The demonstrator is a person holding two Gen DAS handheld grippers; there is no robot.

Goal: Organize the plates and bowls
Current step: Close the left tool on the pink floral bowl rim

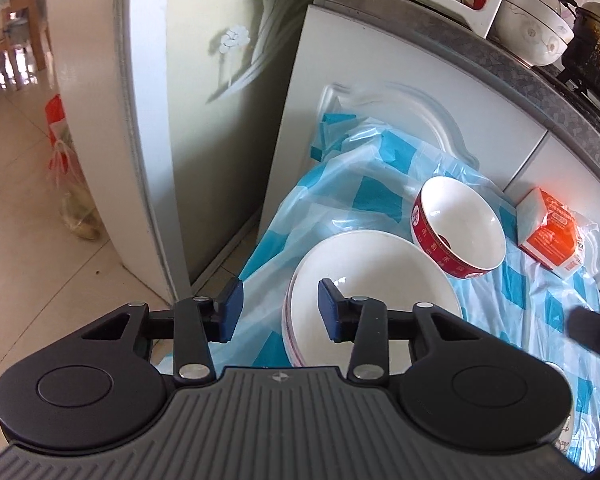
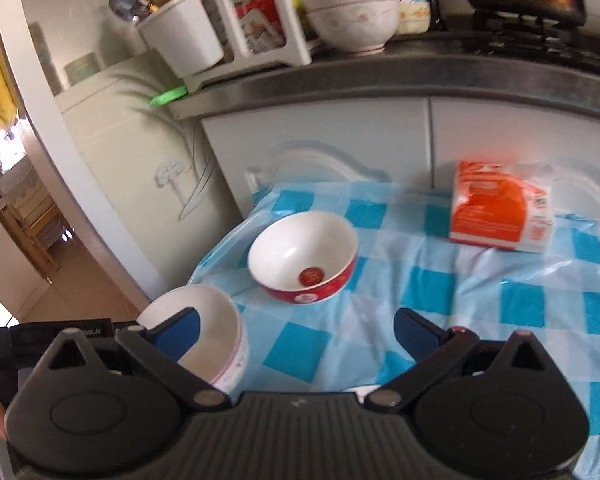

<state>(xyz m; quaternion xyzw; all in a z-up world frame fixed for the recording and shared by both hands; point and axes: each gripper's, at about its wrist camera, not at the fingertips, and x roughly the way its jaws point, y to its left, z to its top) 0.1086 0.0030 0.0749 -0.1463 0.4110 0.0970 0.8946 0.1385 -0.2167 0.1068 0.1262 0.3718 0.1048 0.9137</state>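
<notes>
A stack of white bowls [image 1: 372,280] sits at the near left edge of a table under a blue and white checked cloth [image 1: 380,196]. Behind it stands a red bowl [image 1: 460,224] with a white inside. My left gripper [image 1: 281,310] straddles the stack's left rim, one pad outside and one inside the top bowl, with gaps on both sides. In the right wrist view my right gripper [image 2: 298,334] hangs wide open above the cloth [image 2: 460,280] with nothing between its fingers. The white stack [image 2: 216,320] is at its lower left and the red bowl [image 2: 304,256] just ahead.
An orange and white packet [image 1: 552,236] [image 2: 500,208] lies on the cloth at the back right. White cabinet doors [image 2: 320,140] rise right behind the table under a dark counter [image 2: 380,76] holding a rack, bowls and a black pot. A refrigerator [image 1: 100,120] stands left.
</notes>
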